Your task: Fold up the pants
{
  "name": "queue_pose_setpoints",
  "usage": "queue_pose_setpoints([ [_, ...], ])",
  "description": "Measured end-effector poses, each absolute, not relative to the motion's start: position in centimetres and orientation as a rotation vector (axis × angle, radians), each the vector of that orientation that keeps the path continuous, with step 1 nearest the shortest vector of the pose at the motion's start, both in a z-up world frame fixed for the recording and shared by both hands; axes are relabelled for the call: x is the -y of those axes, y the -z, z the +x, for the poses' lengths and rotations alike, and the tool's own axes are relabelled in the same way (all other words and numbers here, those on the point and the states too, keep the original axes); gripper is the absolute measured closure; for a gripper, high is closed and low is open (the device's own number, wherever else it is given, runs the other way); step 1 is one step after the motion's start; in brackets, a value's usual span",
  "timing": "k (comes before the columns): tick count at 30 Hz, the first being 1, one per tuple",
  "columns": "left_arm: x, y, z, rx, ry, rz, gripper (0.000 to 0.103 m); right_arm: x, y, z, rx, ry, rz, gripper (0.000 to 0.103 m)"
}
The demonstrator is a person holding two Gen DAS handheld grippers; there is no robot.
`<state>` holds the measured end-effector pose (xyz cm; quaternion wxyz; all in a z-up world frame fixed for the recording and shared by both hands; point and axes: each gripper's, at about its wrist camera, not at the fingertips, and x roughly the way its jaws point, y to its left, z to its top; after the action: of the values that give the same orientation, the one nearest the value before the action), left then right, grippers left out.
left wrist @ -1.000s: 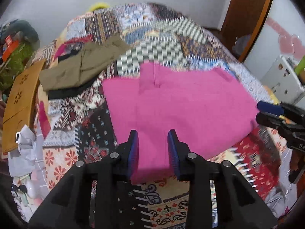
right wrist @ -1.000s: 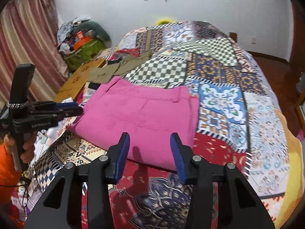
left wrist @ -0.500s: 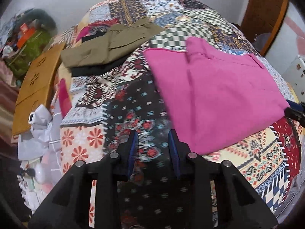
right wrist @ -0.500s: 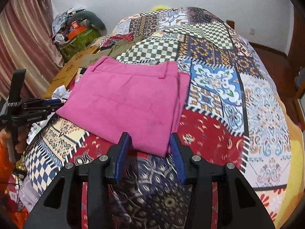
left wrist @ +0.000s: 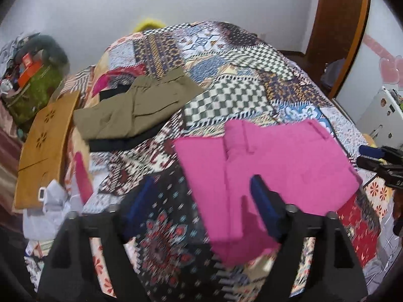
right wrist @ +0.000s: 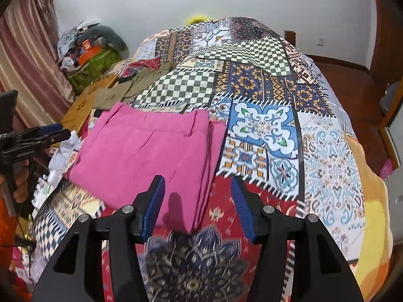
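In the left wrist view, the left gripper [left wrist: 201, 198] is smeared by motion blur, its left finger [left wrist: 137, 210] especially; the pink pants' [left wrist: 264, 176] near corner is blurred at lower centre.

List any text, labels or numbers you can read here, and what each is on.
None can be read.
Left gripper: white lettering on its black body, too blurred to read.
Right gripper: pale marking on its body, too small to read.
Orange box on the pile beside the bed: a mark on it, illegible.
Pink pants and quilt: patterns only, no words.
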<state>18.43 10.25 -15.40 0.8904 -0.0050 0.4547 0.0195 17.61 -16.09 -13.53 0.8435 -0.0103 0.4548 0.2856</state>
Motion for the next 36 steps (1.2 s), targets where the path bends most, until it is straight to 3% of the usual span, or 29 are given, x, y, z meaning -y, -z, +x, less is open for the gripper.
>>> queue_pose_setpoints([
  [3,-9.8,16.5,19.9,-0.971,-0.015,-0.023,0.019,15.8,14.3,18.9,-0.986,-0.6,0.001,0.043],
  [15,-11.4,21.2,22.9,-1.069,0.009,-0.209,0.016,14.7,17.5,21.8,-1.084,-0.673,0.084,0.042],
  [16,-11.5,21.3,23.0,-1.069,0.021,-0.224,0.018,14.7,17.5,21.9,-1.085,-0.677,0.09,0.042],
  [18,-11.4,21.3,23.2,-1.066,0.081,-0.268,0.042,14.6,17.7,22.3,-1.086,-0.683,0.108,0.043],
  [21,-10.9,21.0,23.3,-1.054,0.094,-0.266,0.054,14.3,17.9,22.6,-1.081,-0.689,0.114,0.048],
  [24,-10.3,20.6,23.5,-1.049,0.102,-0.256,0.068,14.0,17.7,22.7,-1.079,-0.707,0.114,0.061],
  [31,-9.7,19.3,23.6,-1.023,0.064,-0.21,0.089,13.5,16.8,23.0,-1.036,-0.685,0.105,0.088],
  [36,-9.6,17.7,23.2,-0.981,0.049,-0.165,0.092,13.2,14.8,22.8,-0.964,-0.686,0.087,0.091],
])
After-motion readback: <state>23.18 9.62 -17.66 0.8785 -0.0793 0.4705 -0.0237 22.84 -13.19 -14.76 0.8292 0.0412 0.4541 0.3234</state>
